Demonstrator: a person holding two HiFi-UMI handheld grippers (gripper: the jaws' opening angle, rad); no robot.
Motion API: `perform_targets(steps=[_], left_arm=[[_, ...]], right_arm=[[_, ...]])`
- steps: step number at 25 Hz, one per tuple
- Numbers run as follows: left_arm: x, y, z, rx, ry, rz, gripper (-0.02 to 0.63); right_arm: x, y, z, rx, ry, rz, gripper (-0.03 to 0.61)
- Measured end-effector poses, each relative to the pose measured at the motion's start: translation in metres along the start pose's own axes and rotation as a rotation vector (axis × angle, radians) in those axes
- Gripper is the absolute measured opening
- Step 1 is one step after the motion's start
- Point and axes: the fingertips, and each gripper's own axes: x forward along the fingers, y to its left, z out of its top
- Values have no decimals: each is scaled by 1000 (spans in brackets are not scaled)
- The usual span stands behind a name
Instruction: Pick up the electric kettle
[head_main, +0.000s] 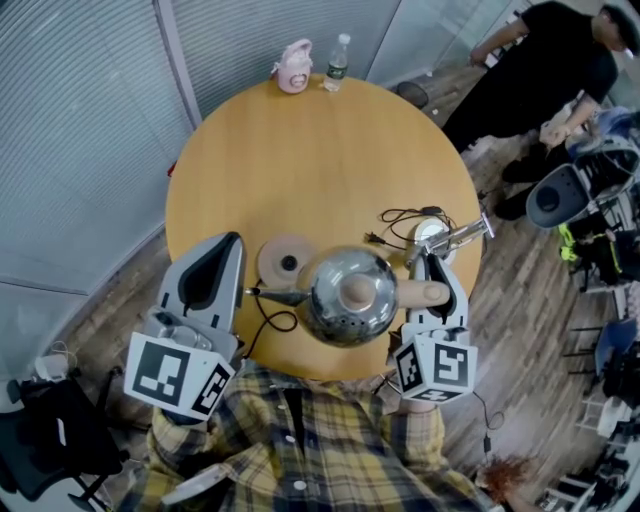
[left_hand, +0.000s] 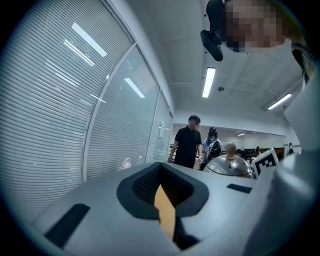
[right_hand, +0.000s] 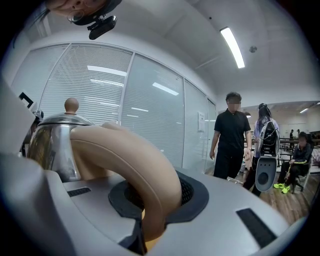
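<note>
A stainless steel electric kettle (head_main: 348, 295) with a beige knob and a beige loop handle (head_main: 425, 293) hangs over the near edge of the round wooden table (head_main: 330, 160), off its base. My right gripper (head_main: 432, 268) is shut on that handle; in the right gripper view the handle (right_hand: 135, 170) curves down between the jaws of the right gripper (right_hand: 150, 220), with the kettle body (right_hand: 55, 145) to the left. My left gripper (head_main: 225, 245) hovers left of the kettle, shut with nothing in it. The left gripper view shows its own left gripper (left_hand: 165, 210) and the kettle lid (left_hand: 230, 166) to the right.
The beige kettle base (head_main: 288, 262) sits on the table left of the kettle, with a black cable (head_main: 400, 225) and a small white round item (head_main: 430, 232) nearby. A pink cup (head_main: 293, 67) and a bottle (head_main: 338, 62) stand at the far edge. A person (head_main: 550, 70) stands beyond the table.
</note>
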Motion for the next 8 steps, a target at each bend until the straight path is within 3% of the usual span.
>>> perform_targets(steps=[8], left_arm=[[-1, 2, 0, -1, 0, 0, 3]], right_arm=[[-4, -1, -2, 17, -1, -16, 67]])
